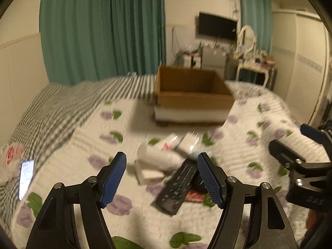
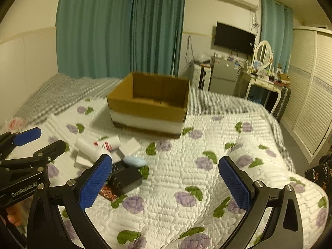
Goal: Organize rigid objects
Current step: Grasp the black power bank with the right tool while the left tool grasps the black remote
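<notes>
An open cardboard box [image 2: 148, 105] sits upright on the flowered quilt. In front of it, a small heap lies together: a black remote [image 1: 176, 186], a black charger block [image 2: 126, 179], a pale blue oval case [image 2: 134, 161], a white bottle [image 2: 88, 147], a red-labelled tube [image 2: 109, 142] and white boxes [image 2: 129, 146].

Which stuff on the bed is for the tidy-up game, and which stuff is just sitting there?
For tidying:
cardboard box
black remote
black charger
light blue case
white tube
small white boxes

Just there:
phone, screen lit
TV on the wall
green curtains
vanity table with mirror
</notes>
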Action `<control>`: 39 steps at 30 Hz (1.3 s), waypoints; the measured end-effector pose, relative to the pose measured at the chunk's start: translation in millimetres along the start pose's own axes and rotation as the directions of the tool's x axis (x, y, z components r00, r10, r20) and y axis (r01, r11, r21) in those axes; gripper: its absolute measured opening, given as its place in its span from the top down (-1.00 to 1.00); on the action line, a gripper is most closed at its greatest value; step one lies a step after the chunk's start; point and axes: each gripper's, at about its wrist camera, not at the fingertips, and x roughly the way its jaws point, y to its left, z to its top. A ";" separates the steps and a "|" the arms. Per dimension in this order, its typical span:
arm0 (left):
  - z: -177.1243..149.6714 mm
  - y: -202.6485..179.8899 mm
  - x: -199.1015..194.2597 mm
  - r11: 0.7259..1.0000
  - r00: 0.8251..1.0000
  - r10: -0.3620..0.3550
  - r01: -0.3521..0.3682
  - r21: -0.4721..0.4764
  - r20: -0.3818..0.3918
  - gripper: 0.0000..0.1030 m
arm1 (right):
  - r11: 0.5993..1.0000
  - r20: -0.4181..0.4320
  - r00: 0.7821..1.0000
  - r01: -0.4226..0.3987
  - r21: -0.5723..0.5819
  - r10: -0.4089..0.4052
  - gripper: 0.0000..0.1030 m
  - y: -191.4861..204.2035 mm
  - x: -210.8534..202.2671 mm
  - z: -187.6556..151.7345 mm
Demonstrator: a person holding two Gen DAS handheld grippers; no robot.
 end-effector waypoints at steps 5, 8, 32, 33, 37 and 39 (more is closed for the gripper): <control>-12.7 8.7 31.4 0.998 0.993 0.055 -0.057 -0.011 -0.108 -0.44 | 0.999 -0.119 0.992 -0.038 -0.010 0.037 -1.00 5.9 40.0 -11.7; -19.5 14.1 47.1 0.997 0.984 0.076 -0.079 -0.014 -0.161 -0.44 | 0.997 -0.181 0.981 -0.078 -0.013 0.075 -1.00 14.1 63.5 -18.9; -26.1 23.8 71.7 0.994 0.963 0.082 -0.097 -0.049 -0.256 -0.44 | 0.929 -0.377 0.852 -0.362 0.076 0.363 -0.50 39.0 171.2 -36.7; -26.3 23.8 70.7 0.994 0.964 0.083 -0.098 -0.047 -0.254 -0.44 | 0.931 -0.374 0.855 -0.359 0.068 0.358 -0.50 37.5 168.1 -36.9; -26.9 20.0 68.3 0.996 0.964 0.078 -0.089 -0.032 -0.253 -0.44 | 0.953 -0.330 0.895 -0.299 0.054 0.299 -0.49 21.2 145.3 -36.9; -27.4 11.7 67.5 0.998 0.966 0.067 -0.069 0.000 -0.249 -0.44 | 0.965 -0.296 0.920 -0.258 0.038 0.258 -0.49 11.8 133.0 -34.8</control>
